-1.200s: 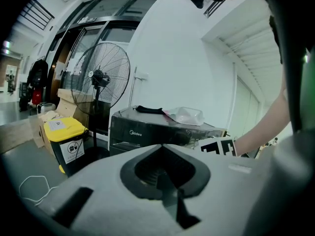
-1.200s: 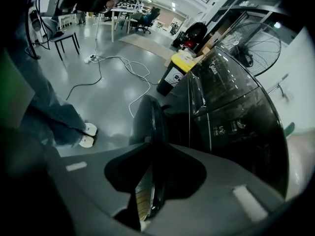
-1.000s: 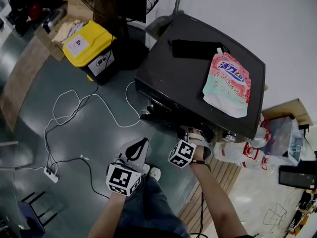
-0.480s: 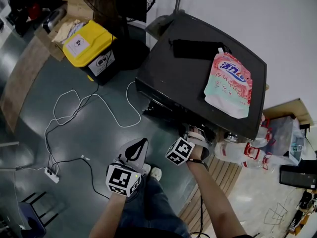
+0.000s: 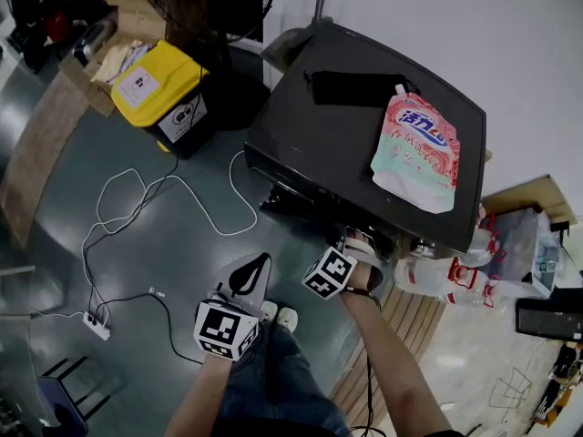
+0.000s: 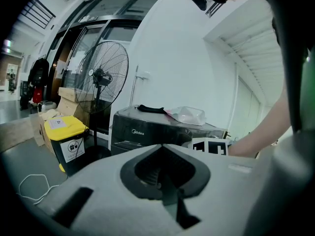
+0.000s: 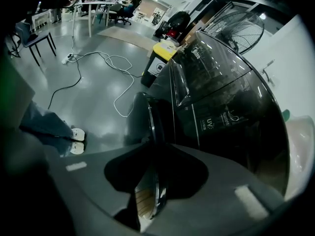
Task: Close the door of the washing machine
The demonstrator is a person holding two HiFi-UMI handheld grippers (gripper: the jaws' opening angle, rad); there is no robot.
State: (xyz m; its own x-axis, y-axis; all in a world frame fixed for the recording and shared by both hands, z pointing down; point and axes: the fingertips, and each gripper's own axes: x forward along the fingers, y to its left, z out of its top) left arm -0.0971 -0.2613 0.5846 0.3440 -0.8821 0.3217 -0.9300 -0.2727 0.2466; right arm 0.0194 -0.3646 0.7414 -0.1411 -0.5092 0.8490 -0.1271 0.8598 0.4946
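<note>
One washing machine (image 5: 364, 153), whose single door (image 7: 153, 132) hangs ajar at its front. Two grippers: the right gripper (image 5: 357, 246) has its jaws opening with the door's rim between them, so it should push the rim squarely and steadily until the door latches. The left gripper (image 5: 250, 276) is closed, empty and held well apart. One pouch (image 5: 417, 153) lies on top.
</note>
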